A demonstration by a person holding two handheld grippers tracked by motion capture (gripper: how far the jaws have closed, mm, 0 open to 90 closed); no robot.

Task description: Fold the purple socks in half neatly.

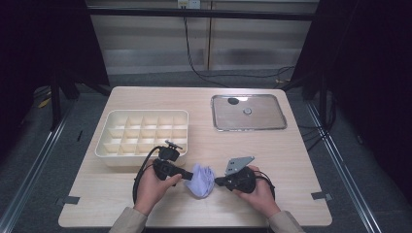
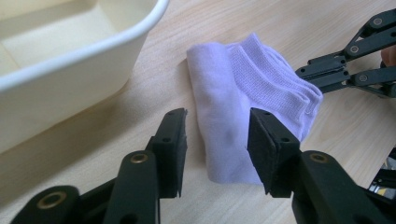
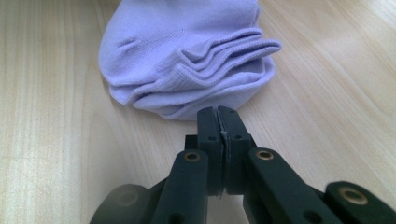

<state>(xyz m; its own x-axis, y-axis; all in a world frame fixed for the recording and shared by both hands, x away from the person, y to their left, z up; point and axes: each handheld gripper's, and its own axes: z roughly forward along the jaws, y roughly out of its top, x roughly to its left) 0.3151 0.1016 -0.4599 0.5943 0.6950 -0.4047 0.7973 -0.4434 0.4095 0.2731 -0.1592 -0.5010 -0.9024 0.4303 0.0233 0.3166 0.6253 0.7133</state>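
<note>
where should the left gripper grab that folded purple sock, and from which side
Grip the sock across its smooth folded half, the end nearest the left gripper, coming in low along the table from the organiser tray side. That fold is compact and sits between the open jaws already. The ribbed cuff layers fan out loosely beside the shut right gripper, so they would likely slip apart.

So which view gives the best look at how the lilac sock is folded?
The right gripper view: the sock lies close in front of the camera, its stacked ribbed edges plain. The left gripper view shows the sock's smooth side and ribbed cuff from above, partly behind one jaw. In the high view it is a small lilac bundle.
</note>
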